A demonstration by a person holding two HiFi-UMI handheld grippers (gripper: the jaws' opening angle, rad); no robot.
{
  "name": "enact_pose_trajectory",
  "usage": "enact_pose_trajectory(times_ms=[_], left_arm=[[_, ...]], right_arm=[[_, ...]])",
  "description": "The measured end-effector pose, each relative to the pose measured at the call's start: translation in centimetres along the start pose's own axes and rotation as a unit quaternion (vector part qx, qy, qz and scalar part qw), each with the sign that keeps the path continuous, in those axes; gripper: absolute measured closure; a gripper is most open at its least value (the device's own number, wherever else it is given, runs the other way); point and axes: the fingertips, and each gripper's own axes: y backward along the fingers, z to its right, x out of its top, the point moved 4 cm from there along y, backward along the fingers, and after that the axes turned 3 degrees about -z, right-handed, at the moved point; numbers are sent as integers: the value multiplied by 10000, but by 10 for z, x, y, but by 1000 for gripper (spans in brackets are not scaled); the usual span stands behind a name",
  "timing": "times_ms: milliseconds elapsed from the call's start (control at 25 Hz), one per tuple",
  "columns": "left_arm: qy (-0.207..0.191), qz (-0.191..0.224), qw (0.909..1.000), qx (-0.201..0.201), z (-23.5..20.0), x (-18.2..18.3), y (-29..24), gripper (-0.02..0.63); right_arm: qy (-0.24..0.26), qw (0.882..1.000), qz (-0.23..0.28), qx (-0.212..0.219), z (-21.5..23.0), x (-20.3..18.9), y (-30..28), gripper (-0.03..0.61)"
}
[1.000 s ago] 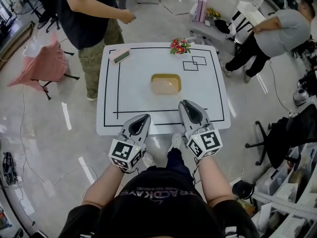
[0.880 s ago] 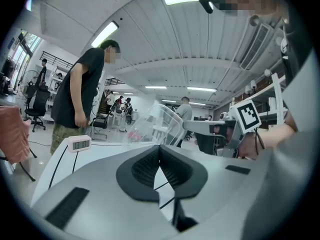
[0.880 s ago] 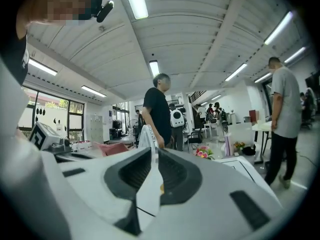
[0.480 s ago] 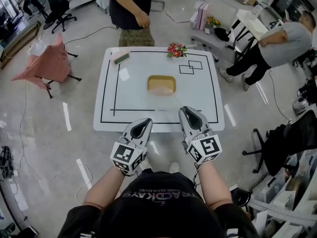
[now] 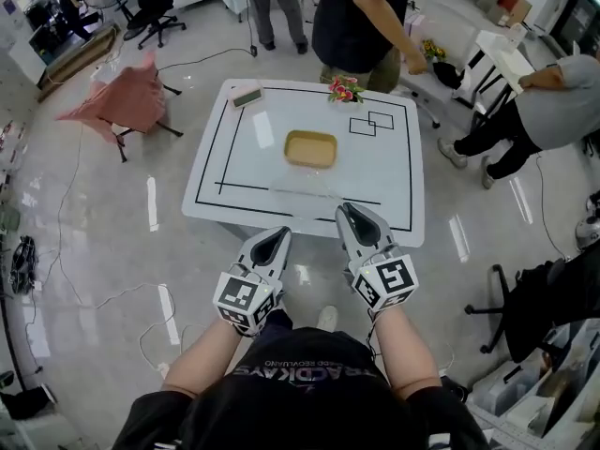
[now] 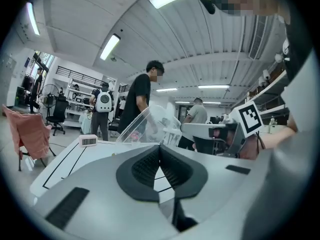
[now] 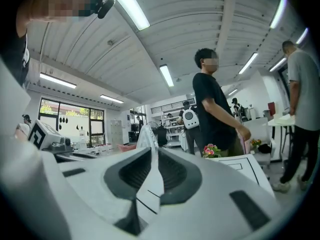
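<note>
In the head view both grippers hover side by side just short of the near edge of a white table (image 5: 394, 186) marked with black lines. My right gripper (image 5: 349, 211) is shut on the edge of a clear plastic lid (image 5: 305, 189), which sticks out leftward over the table's front. That lid (image 6: 150, 125) shows tilted in the left gripper view and edge-on (image 7: 145, 135) between the right gripper's (image 7: 151, 151) jaws. My left gripper (image 5: 279, 234) is shut with nothing in it (image 6: 160, 149). A shallow yellow container (image 5: 310, 137) sits mid-table.
Pink flowers (image 5: 343, 89) and a small clock (image 5: 248, 96) stand at the table's far edge. A person in black (image 5: 361, 17) is behind the table, another in grey (image 5: 562, 92) at the right. A chair draped in pink cloth (image 5: 127, 97) stands at the left.
The table has drawn farther away from the grippers. The person in black has walked from the table's left side round to its far right. Both grippers stay shut, the lid still in the right one.
</note>
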Motion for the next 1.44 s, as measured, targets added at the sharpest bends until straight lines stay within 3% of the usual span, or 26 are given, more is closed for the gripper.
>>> enact_pose_trajectory(times_ms=[440,1440], left_arm=[[-18,196,9990,407,54,-5,25,609],[-123,285,9984,468,87,-2,9,609]], right_arm=[[-53,9992,7,386,-3,-8,43,532],[-64,9990,112,421,25,-6,67,534]])
